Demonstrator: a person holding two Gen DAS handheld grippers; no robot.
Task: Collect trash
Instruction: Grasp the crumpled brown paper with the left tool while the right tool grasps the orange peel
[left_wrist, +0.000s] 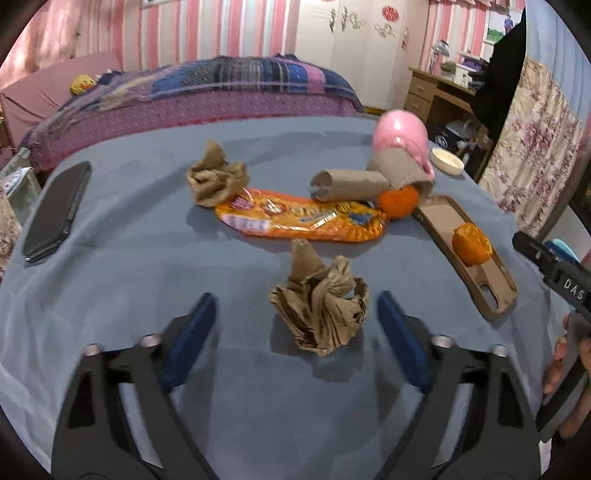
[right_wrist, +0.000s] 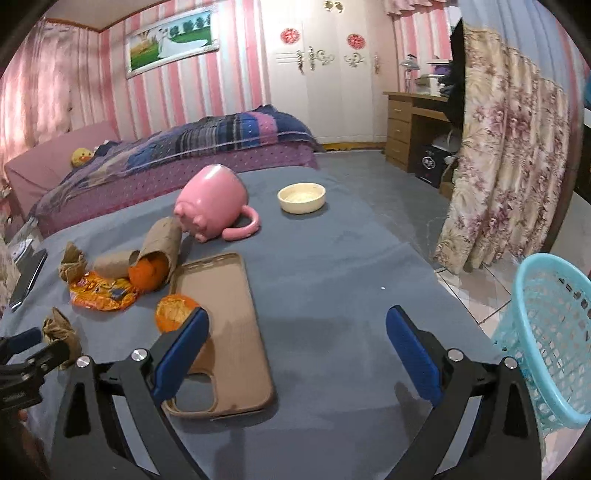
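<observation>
a dark phone (left_wrist: 55, 210) was left flat at the far left of the blue-covered counter (left_wrist: 147, 258), apart from the litter, so it was judged not to be trash. the left claw (left_wrist: 295, 319) was held partly open, angled down, with a crumpled brown paper wad (left_wrist: 319, 314) between its blue pads but not yet pressed, a stance judged as set for a pickup. behind it a second paper wad (left_wrist: 216, 179), an orange snack wrapper (left_wrist: 303, 219), cardboard tubes (left_wrist: 349, 184) and orange peel (left_wrist: 472, 244) on a brown phone case (left_wrist: 480, 266) were clustered beside a tipped pink pig mug (left_wrist: 400, 138). the right claw (right_wrist: 295, 354) was spread wide and empty over the case. a turquoise basket (right_wrist: 550, 343) was stood off the counter's right edge, likely to receive the trash.
</observation>
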